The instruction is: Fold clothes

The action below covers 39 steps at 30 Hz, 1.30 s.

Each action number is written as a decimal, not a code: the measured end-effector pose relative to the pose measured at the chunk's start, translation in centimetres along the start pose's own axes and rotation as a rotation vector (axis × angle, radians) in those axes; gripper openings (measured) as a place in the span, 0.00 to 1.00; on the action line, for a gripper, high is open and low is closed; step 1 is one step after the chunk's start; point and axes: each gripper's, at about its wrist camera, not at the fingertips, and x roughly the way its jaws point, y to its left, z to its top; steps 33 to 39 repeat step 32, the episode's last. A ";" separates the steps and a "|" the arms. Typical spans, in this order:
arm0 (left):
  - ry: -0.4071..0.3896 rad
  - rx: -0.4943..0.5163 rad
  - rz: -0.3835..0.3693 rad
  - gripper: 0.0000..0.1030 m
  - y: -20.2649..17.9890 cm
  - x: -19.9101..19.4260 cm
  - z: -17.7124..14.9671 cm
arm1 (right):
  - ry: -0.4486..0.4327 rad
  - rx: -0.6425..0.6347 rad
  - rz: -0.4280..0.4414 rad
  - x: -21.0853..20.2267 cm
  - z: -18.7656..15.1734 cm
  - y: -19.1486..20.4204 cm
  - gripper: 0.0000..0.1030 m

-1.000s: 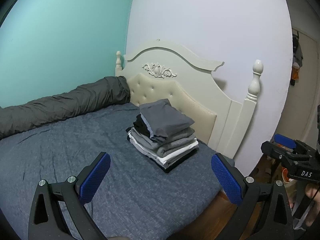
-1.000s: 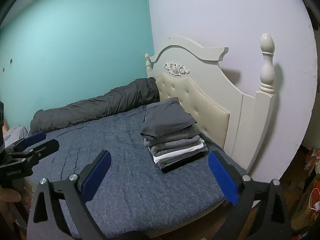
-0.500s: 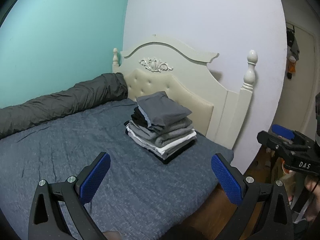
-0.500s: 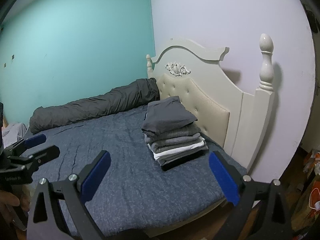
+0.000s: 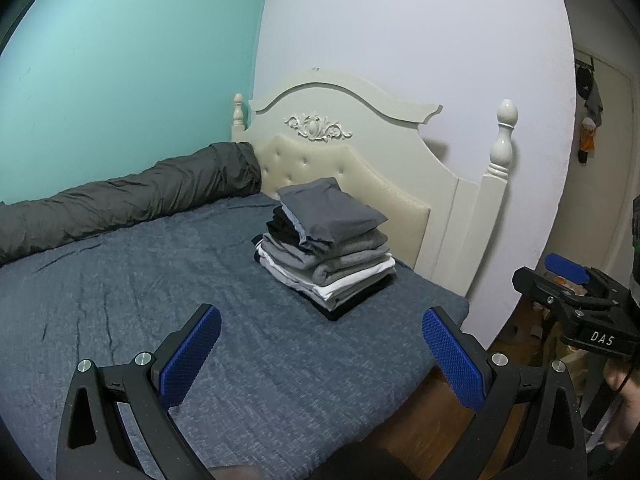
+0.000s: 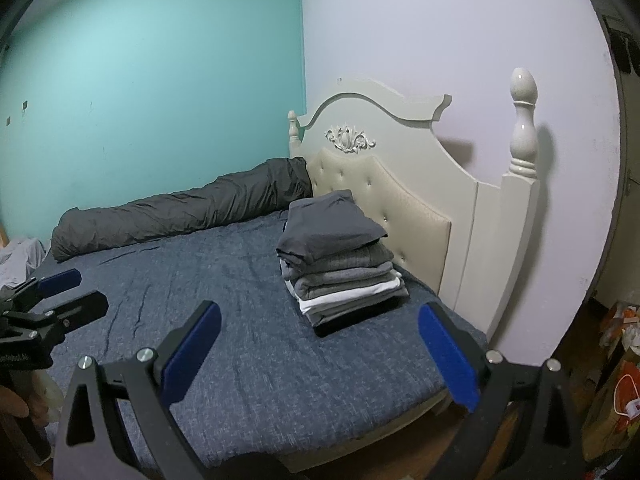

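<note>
Filling most of both views, a wide bed with a dark blue textured cover (image 5: 160, 300) sits in the corner where a turquoise wall (image 5: 120, 60) meets a pale lilac wall (image 5: 400, 32). At its head stands a cream carved wooden headboard with a padded, buttoned panel (image 5: 360, 136). Along the turquoise wall lies a long rolled dark grey quilt (image 5: 120, 200), one end touching the headboard. Near the headboard, on the bed cover, rests a neat stack of folded clothes in grey, white and black (image 5: 328, 248), topped by a dark grey piece. Both tools hang in the air off the bed's near side, well apart from the stack. Left tool with black arms and blue ribbed pads (image 5: 320, 356) is released, its fingers spread wide and holding nothing. Right tool of the same make (image 6: 320, 356) is likewise released and empty.
</note>
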 end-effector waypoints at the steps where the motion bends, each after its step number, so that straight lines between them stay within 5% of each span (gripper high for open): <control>1: 0.001 -0.001 0.000 1.00 0.0 0.0 -0.1 | 0.001 0.000 -0.001 0.0 -0.1 0.0 0.97; 39: -0.011 -0.012 0.009 1.00 -0.1 0.1 -0.5 | 0.032 0.010 0.003 0.4 -1.9 0.5 0.97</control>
